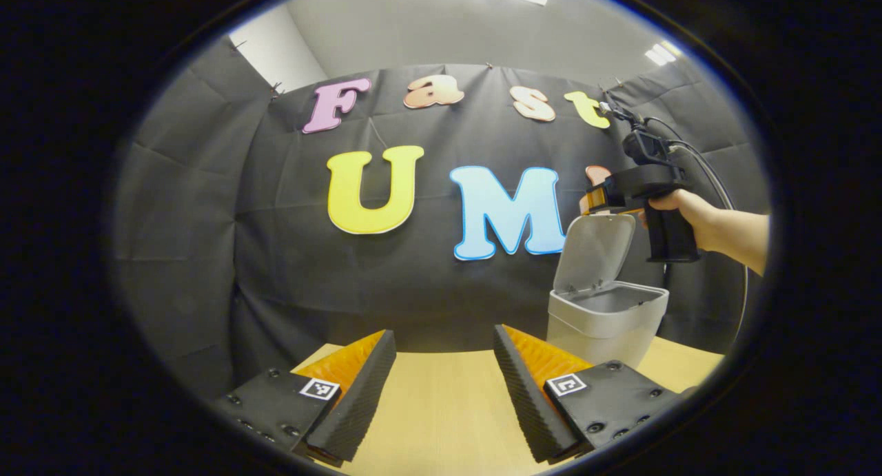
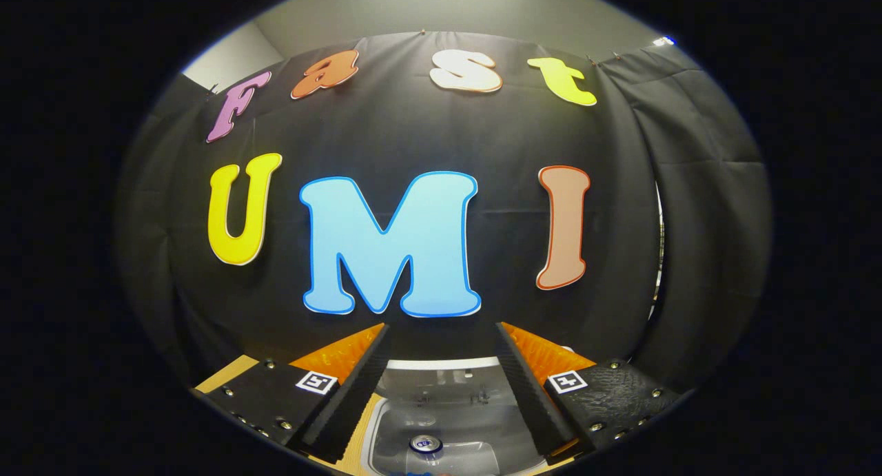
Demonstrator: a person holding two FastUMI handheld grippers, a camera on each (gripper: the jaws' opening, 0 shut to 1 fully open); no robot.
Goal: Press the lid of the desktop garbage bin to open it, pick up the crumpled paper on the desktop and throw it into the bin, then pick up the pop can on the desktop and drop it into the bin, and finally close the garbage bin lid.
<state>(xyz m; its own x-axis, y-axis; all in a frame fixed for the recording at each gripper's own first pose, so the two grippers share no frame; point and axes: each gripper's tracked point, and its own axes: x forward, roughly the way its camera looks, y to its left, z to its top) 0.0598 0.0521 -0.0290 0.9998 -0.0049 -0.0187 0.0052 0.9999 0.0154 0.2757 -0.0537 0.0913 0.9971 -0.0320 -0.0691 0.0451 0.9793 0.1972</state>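
Observation:
The grey desktop bin (image 1: 606, 321) stands on the wooden table at the right, its lid (image 1: 598, 247) tipped up and open. In the left gripper view a hand holds my right gripper (image 1: 587, 200) just above the lid's top edge. The right gripper view looks down into the bin's mouth (image 2: 482, 421), and the pop can (image 2: 426, 443) lies inside with its silver top showing. My right gripper (image 2: 442, 330) is open over the bin with nothing between its fingers. Away to the bin's left, my left gripper (image 1: 444, 335) is open and holds nothing above the table.
The light wooden table (image 1: 441, 407) runs up to the black cloth wall behind the bin. A cable (image 1: 716, 180) hangs from the right gripper's handle. A strip of table (image 2: 220, 379) lies left of the bin.

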